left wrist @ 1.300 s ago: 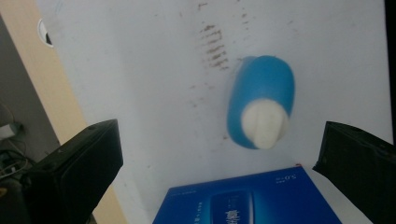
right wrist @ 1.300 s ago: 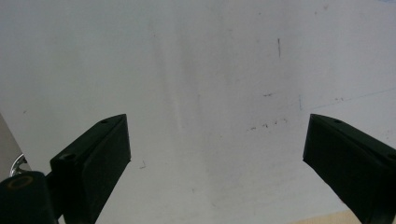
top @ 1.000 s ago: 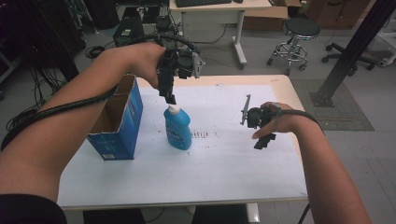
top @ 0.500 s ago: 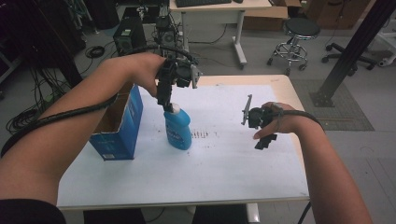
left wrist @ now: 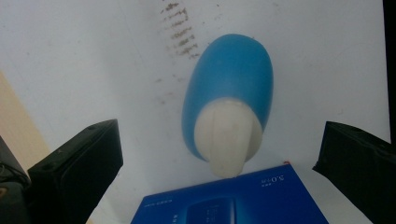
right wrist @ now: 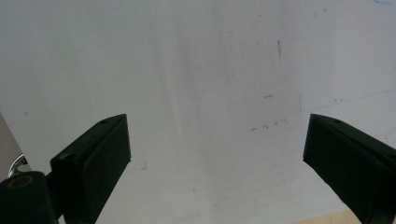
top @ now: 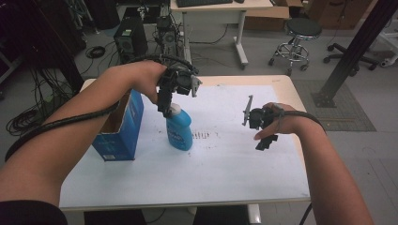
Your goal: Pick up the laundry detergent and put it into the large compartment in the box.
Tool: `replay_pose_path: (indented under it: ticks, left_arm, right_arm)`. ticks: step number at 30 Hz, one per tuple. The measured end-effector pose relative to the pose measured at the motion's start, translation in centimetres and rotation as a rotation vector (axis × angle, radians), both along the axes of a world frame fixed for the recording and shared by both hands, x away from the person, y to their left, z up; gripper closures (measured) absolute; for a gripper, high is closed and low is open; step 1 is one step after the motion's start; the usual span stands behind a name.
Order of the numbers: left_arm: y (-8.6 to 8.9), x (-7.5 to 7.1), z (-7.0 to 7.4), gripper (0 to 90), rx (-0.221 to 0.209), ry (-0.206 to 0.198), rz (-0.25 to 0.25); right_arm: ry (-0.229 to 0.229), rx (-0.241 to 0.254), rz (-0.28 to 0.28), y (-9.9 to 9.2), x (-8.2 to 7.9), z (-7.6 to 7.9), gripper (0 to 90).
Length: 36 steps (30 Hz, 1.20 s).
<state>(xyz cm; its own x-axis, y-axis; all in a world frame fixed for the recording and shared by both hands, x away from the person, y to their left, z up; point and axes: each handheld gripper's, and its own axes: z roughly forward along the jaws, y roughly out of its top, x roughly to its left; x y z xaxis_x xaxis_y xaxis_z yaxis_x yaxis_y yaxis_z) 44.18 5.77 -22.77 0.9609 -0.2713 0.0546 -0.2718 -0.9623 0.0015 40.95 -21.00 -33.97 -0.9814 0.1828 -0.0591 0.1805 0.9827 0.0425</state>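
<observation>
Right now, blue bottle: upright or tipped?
Upright. The blue bottle stands on its base on the table, white cap up, below the open left gripper.

Both grippers, the left gripper (top: pixel 165 107) and the right gripper (top: pixel 264 142), are black with blocky jaws (each trails a thick black cable).

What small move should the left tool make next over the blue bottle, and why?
Probably lower the left tool straight down, then close. Its jaws stand wide open on either side of the blue bottle, above the white cap and not touching it. The bottle stands upright beside the blue box, so a straight descent looks clear.
</observation>
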Motion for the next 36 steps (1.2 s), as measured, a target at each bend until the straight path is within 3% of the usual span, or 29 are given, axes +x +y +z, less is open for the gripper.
replay_pose_path:
  ticks: [27,36]
  left_arm:
    - [0.4,0.2,-2.9,0.4,0.034,0.011,-0.001]
    - [0.4,0.1,-3.6,0.4,0.025,0.021,-0.009]
  right_arm:
    - [0.002,-0.006,0.005,0.2,0.0,-0.2,7.3]
    - [0.001,-0.004,0.014,0.3,0.0,-0.4,7.3]
